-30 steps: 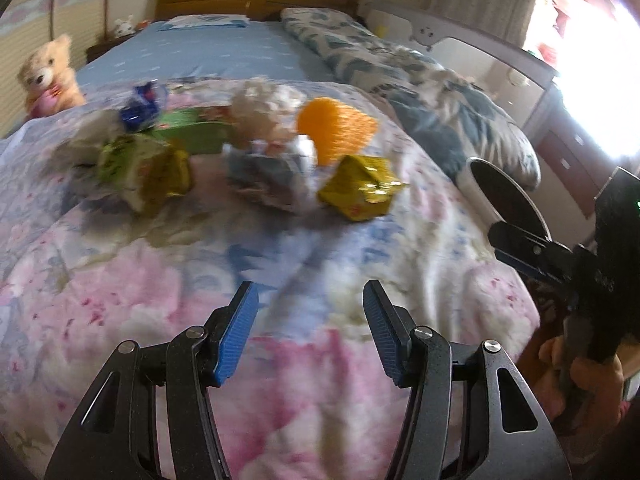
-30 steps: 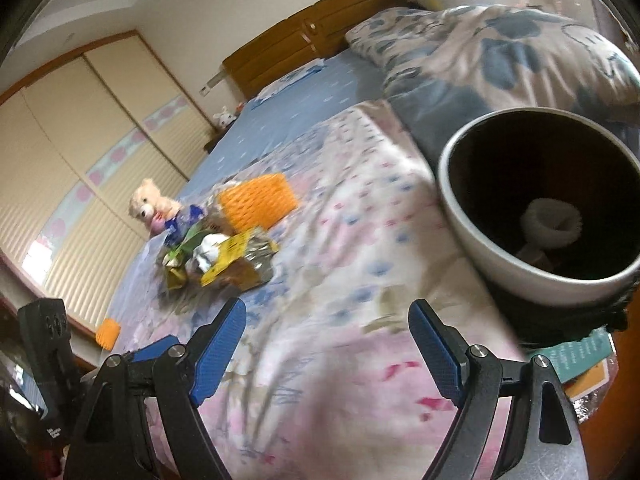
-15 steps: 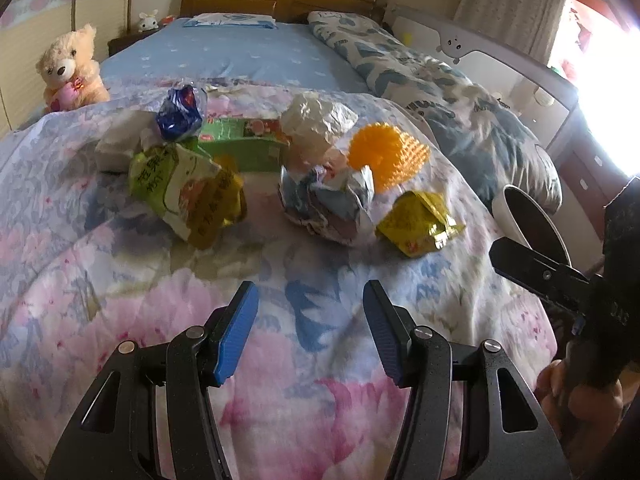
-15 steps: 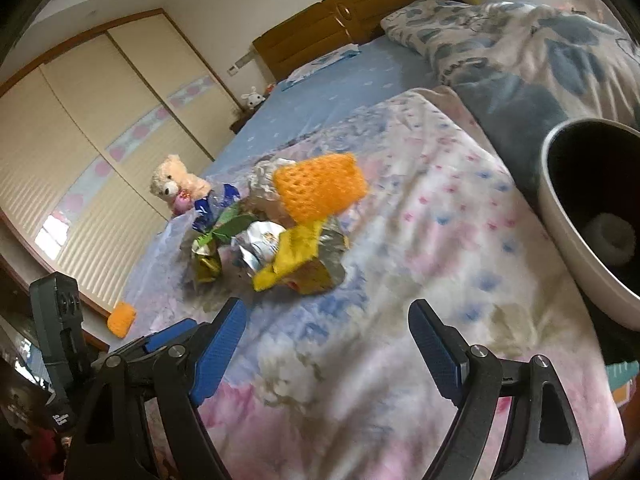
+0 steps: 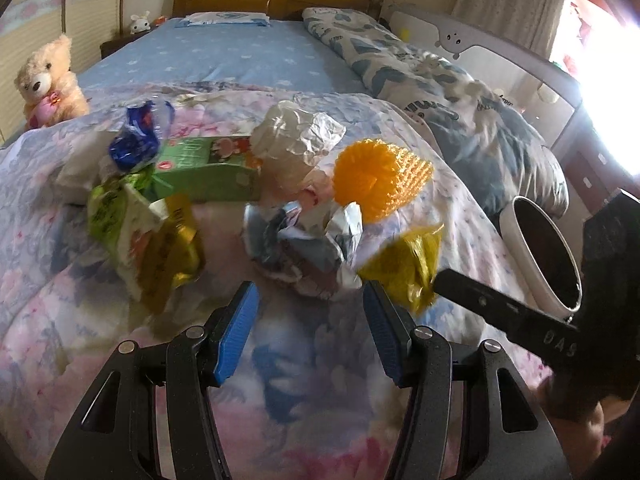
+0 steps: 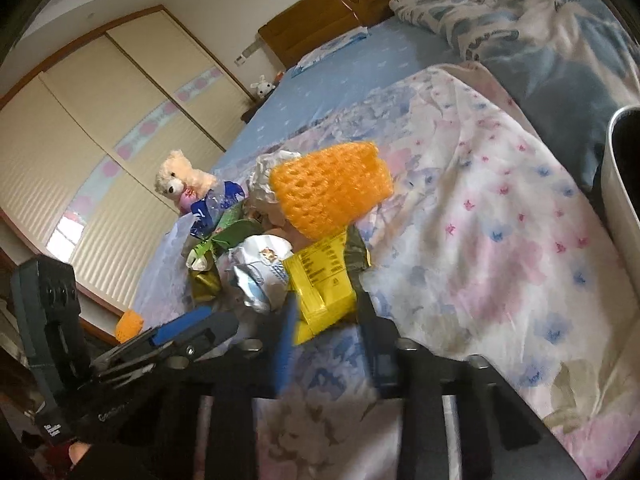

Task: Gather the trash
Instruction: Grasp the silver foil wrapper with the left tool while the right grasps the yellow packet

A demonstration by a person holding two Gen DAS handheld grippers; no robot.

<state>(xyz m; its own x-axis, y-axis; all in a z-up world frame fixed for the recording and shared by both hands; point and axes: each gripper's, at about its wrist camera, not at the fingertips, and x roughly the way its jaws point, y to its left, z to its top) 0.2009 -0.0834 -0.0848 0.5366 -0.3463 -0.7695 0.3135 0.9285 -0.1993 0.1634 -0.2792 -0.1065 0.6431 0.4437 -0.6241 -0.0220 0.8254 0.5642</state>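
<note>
On a floral quilt (image 5: 312, 380) in a bedroom: yellow wrapper (image 6: 320, 280) just ahead between right gripper (image 6: 326, 334) jaws, blurred, narrowly apart; left gripper (image 5: 310, 328) agape, nearer crumpled silver wrapper (image 5: 304, 240).

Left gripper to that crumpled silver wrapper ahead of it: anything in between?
Nothing but bare floral quilt. In the left wrist view the left gripper is open, and the silver wrapper lies just beyond its fingertips, with no other trash in that gap.
</note>
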